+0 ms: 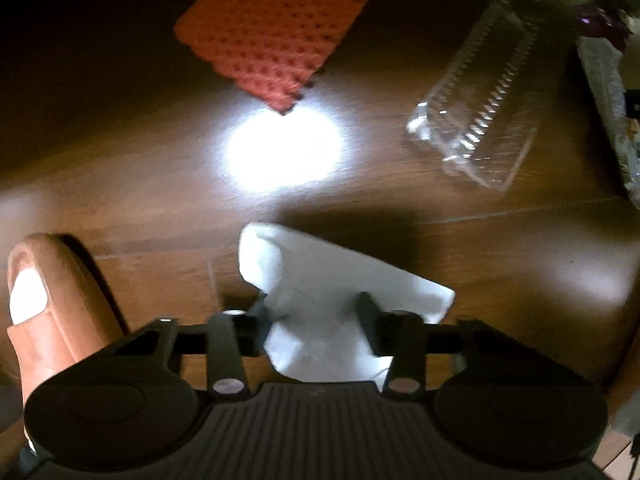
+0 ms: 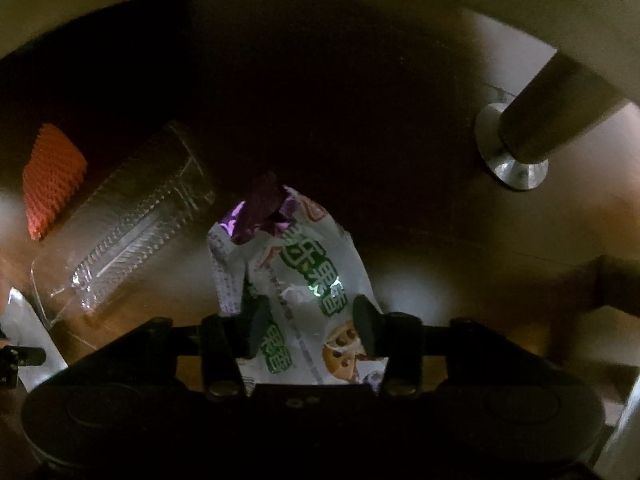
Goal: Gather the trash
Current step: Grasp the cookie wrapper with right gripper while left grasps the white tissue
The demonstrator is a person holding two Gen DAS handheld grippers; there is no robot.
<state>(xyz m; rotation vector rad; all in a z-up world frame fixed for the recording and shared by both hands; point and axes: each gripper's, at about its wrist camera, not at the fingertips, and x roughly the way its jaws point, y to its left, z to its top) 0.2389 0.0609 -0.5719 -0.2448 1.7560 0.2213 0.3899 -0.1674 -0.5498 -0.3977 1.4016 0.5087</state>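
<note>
A crumpled white tissue (image 1: 320,280) lies on the wooden floor (image 1: 520,280), and my left gripper (image 1: 314,312) points down at it with the fingers pressed into its folds, shut on it. The tissue spreads out past the right finger. In the right wrist view, my right gripper (image 2: 310,320) is shut on a white snack wrapper (image 2: 296,272) with green lettering and cookie pictures, which is bunched between the pads. A purple foil scrap (image 2: 264,204) lies at the wrapper's far end.
A clear plastic clamshell box (image 1: 476,112) (image 2: 136,216) and an orange-red foam mesh pad (image 1: 276,32) (image 2: 52,180) lie on the floor. A person's foot in a brown slipper (image 1: 56,304) stands left of the tissue. A furniture leg with a metal foot (image 2: 520,144) rises at the right.
</note>
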